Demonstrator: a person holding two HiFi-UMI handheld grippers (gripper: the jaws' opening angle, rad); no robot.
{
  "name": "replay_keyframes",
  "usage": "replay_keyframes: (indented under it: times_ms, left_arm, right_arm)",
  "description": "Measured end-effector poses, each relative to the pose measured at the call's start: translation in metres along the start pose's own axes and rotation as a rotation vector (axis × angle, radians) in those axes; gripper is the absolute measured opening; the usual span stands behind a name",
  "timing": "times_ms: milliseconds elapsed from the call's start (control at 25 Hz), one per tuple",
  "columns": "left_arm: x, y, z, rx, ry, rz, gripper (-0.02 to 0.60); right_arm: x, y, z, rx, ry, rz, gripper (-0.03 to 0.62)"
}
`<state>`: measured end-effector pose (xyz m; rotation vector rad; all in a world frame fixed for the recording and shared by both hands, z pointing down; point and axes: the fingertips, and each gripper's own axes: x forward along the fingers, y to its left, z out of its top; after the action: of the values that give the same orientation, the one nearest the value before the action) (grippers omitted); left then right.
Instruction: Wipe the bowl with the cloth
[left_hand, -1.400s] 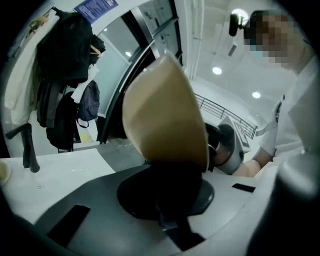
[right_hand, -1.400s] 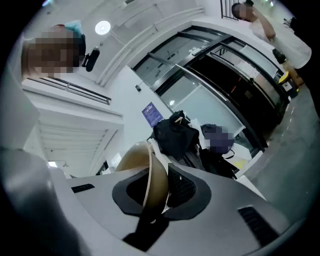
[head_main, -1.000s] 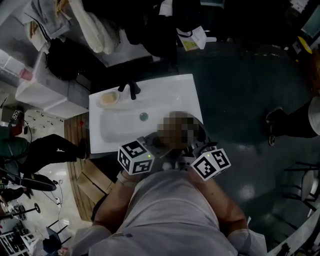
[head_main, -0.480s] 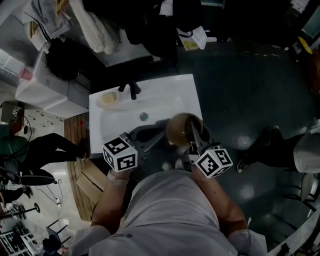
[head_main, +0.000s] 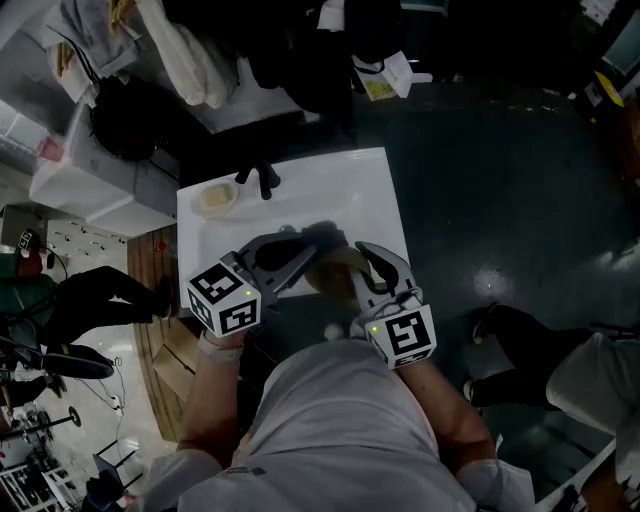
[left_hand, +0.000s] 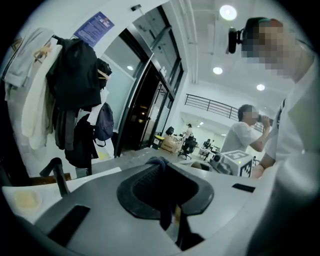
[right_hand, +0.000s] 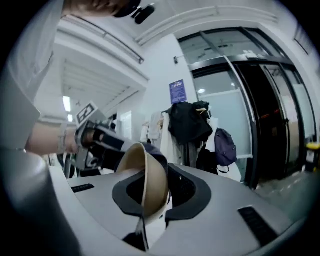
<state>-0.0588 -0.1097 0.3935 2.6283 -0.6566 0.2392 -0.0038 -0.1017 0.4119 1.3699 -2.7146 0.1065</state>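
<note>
- Left gripper (head_main: 296, 252): jaws together, clamped on the dark cloth (left_hand: 158, 162). A bunch of cloth pokes out past the jaw tips.
- Right gripper (head_main: 368, 262): jaws clamped on the rim of the tan bowl (right_hand: 142, 172), one on the inside wall and one on the outside.
- Bowl is held up off the white sink (head_main: 370, 190), over its front edge and close to the person's torso (head_main: 340, 420). It's tipped on its side, with the opening facing the left gripper.
- The two grippers angle in toward each other, with the bowl between their tips.
- Right gripper view: dark cloth lies over the bowl's far rim and touches it. The left gripper's marker cube (right_hand: 86, 114) sits just behind.
- Can't tell how much of the cloth is inside the bowl.
- Black faucet (head_main: 266, 180) is at the sink's back edge, with a soap dish (head_main: 215, 197) beside it on the corner. Both are well apart from the bowl.
- Coats and bags (left_hand: 80, 100) hang on the wall behind the sink.
- Another person (left_hand: 244, 135) stands in the background of the left gripper view.
</note>
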Motion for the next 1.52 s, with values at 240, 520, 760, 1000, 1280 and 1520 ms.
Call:
replay_keyframes:
  times_ms: [240,520,760,1000,1280,1520]
  left_arm:
    - [0.018,-0.028,0.000,0.076,0.047,-0.073,0.043]
    - [0.029,-0.047,-0.016,0.154,0.147,-0.115,0.043]
    - [0.034,-0.060,-0.027,0.192,0.214,-0.153,0.043]
    - [0.032,-0.066,-0.030,0.149,0.230,-0.205,0.043]
    - [0.027,-0.074,-0.033,0.083,0.219,-0.257,0.043]
    - [0.029,-0.058,-0.032,0.073,0.207,-0.172,0.043]
  right_arm:
    - [0.008,0.016,-0.012,-0.182,0.106,0.006,0.060]
    - [0.012,0.021,-0.024,-0.362,0.177,-0.010,0.060]
    - [0.015,0.022,-0.031,-0.476,0.225,-0.023,0.060]
    - [0.020,0.025,-0.036,-0.527,0.255,-0.017,0.060]
    - [0.020,0.030,-0.037,-0.561,0.257,-0.013,0.060]
    - [0.019,0.030,-0.036,-0.579,0.253,-0.023,0.060]
